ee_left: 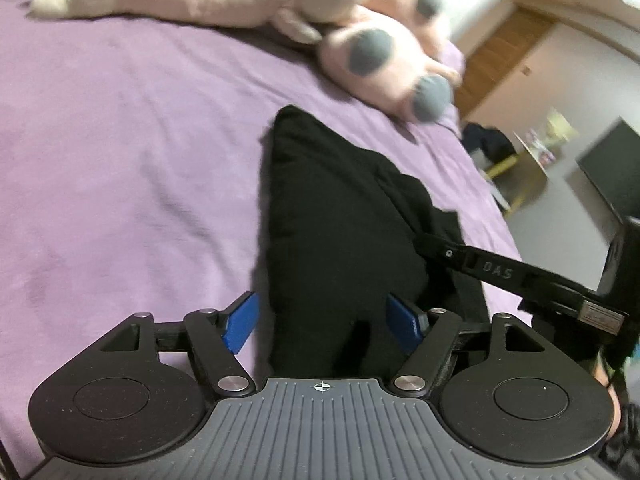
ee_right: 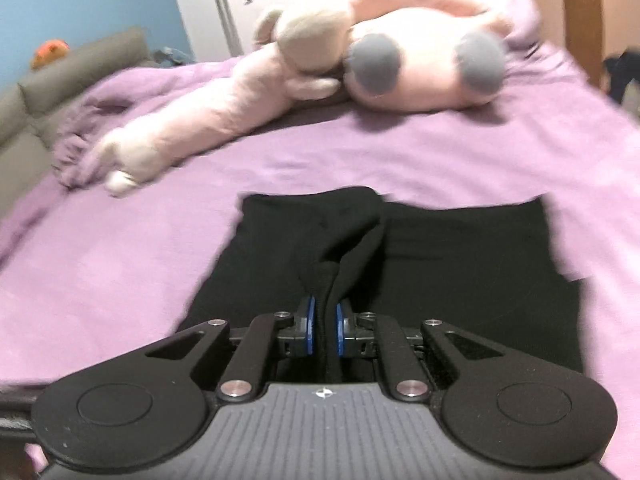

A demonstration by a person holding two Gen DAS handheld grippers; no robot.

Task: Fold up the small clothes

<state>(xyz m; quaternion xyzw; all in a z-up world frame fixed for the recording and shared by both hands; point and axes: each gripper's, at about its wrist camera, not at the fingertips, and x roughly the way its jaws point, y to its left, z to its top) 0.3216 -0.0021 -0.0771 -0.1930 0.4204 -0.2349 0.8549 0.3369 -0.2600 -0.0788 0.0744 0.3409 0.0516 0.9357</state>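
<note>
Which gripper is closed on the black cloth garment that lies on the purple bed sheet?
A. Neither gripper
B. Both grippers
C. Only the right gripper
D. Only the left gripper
C: the right gripper pinches a raised fold of the black cloth garment, while the left gripper stands open around the cloth, its blue pads apart.

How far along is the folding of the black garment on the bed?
Done: the black cloth garment lies partly spread on the purple bedsheet.
In hand: the right tongs pinch a raised fold of it; the left tongs stand open around its near end.
Left: no neat folded stack shows yet.
</note>
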